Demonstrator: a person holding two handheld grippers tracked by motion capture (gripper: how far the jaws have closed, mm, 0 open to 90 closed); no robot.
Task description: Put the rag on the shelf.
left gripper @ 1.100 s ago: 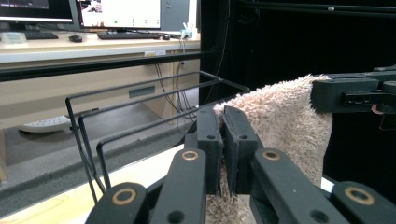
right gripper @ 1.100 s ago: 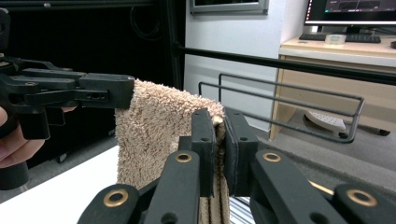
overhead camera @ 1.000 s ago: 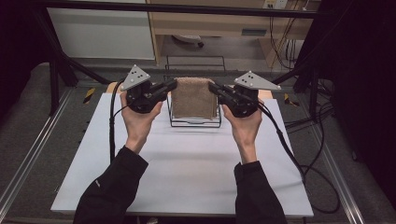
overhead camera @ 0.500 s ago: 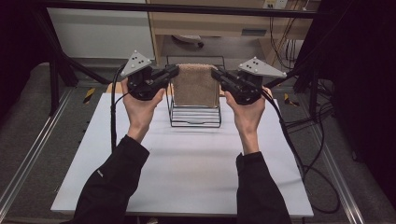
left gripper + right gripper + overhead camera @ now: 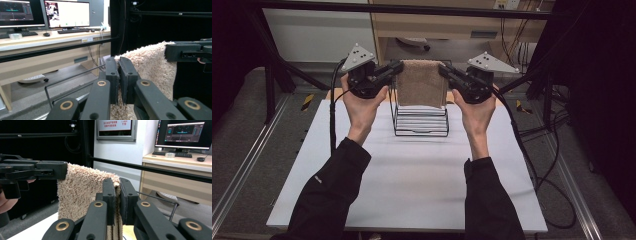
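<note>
above the wire rack (image 5: 419,120): beige towel (image 5: 421,82) hangs stretched flat, its lower edge at the rack's top
towel's left top corner: pinched in the left gripper (image 5: 398,68), jaws nearly together on the pile
towel's right top corner: pinched in the right gripper (image 5: 443,70), jaws narrow on the folded edge
under the rack: white tabletop (image 5: 412,175)
left of the towel: left hand (image 5: 362,102)
right of the towel: right hand (image 5: 476,107)

Fluffy beige towel (image 5: 421,82) hangs upright, stretched flat, above the wire rack (image 5: 420,120).
</note>
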